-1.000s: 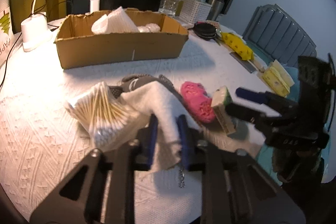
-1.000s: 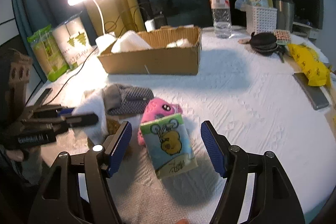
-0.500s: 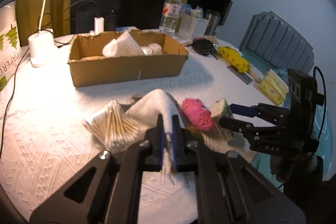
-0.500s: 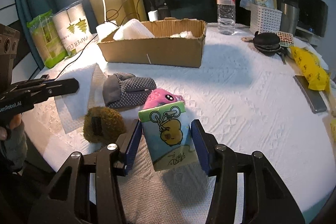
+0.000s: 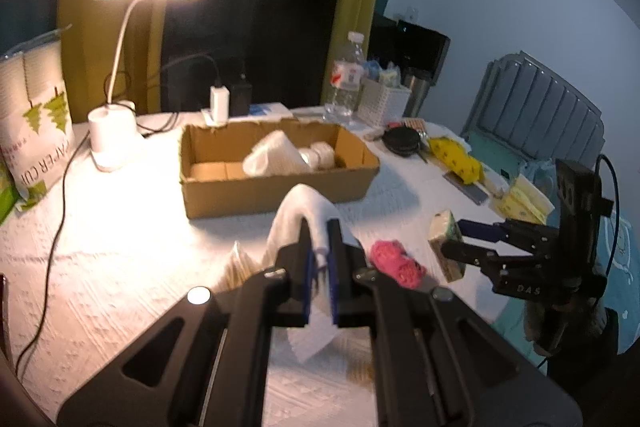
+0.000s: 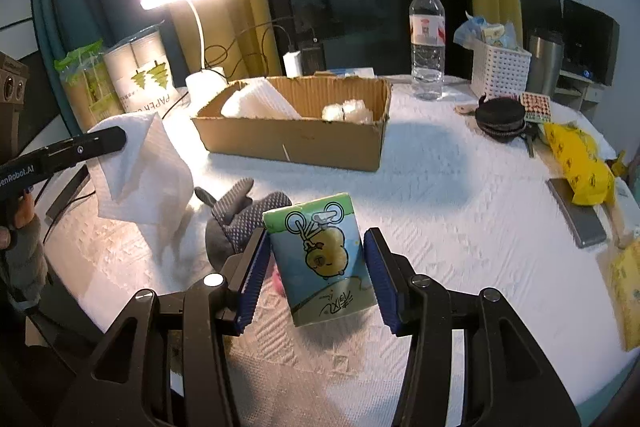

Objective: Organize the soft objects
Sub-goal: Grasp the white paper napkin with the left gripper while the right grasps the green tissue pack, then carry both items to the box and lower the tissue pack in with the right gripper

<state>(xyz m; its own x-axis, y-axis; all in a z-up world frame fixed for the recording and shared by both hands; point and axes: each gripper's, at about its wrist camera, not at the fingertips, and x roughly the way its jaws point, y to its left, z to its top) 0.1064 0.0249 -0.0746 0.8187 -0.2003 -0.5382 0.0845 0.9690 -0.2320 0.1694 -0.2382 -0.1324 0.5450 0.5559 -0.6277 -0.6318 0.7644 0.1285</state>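
**A:** Where are the two grippers?

**B:** The left gripper [image 5: 319,259] is raised above the table, its black arms reaching forward and its blue-padded jaws squeezed nearly together on a white cloth [image 5: 308,211] that hangs from them. From the right wrist view, that same gripper enters from the left edge, with a gloved hand [image 6: 16,227] behind it.

**A:** And the right one?

**B:** The right gripper [image 6: 318,263] is also lifted, level and pointing forward. Its blue pads press both sides of a tissue pack [image 6: 320,255], held upright between them. From the left view it sits at the right side, pointing left.
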